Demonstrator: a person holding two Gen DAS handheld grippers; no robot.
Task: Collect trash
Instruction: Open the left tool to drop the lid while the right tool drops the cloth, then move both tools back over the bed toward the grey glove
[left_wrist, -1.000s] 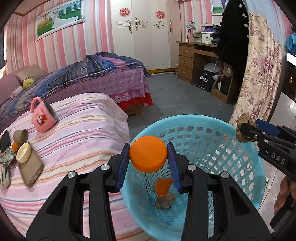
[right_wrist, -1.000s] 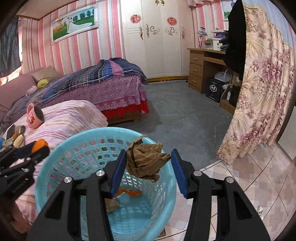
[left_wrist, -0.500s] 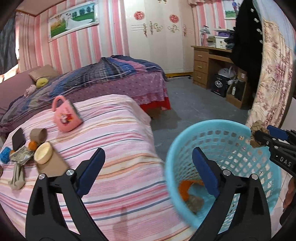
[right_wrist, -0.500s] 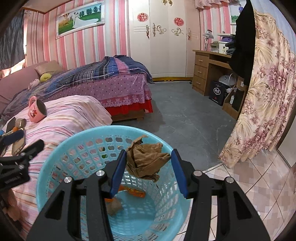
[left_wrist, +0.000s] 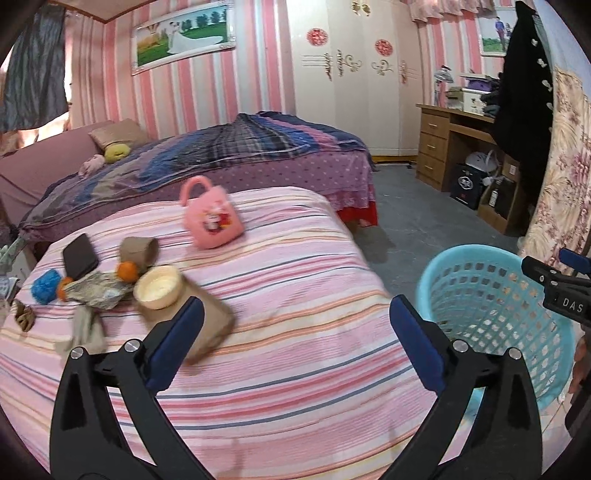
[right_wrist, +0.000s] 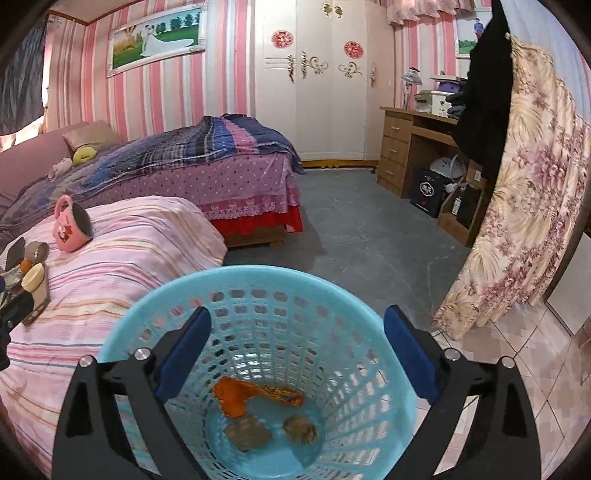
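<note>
Down inside the blue basket (right_wrist: 258, 295), which stands on the floor against the striped bed (left_wrist: 295, 350), lie an orange wrapper (right_wrist: 255, 397) and two brownish crumpled wads (right_wrist: 301, 430); what the wads are made of is hard to make out. The wrapper's long axis runs across the basket floor, its narrow end toward the tiled side. Above the basket the right gripper (right_wrist: 297, 350) stands spread wide, its jaws having just been opening, with nothing between them. In the left wrist view much of the basket (left_wrist: 480, 266) is cut off behind the left gripper's arm and its inside is hidden. The left gripper (left_wrist: 297, 343), its jaws also just opened and empty, hangs over the bed beside the basket. Farther from the basket, blurred, lie crumpled foil (left_wrist: 98, 291), a small orange (left_wrist: 127, 271), a blue scrubber (left_wrist: 46, 286), a phone (left_wrist: 79, 256) and a cream lid (left_wrist: 159, 286).
</note>
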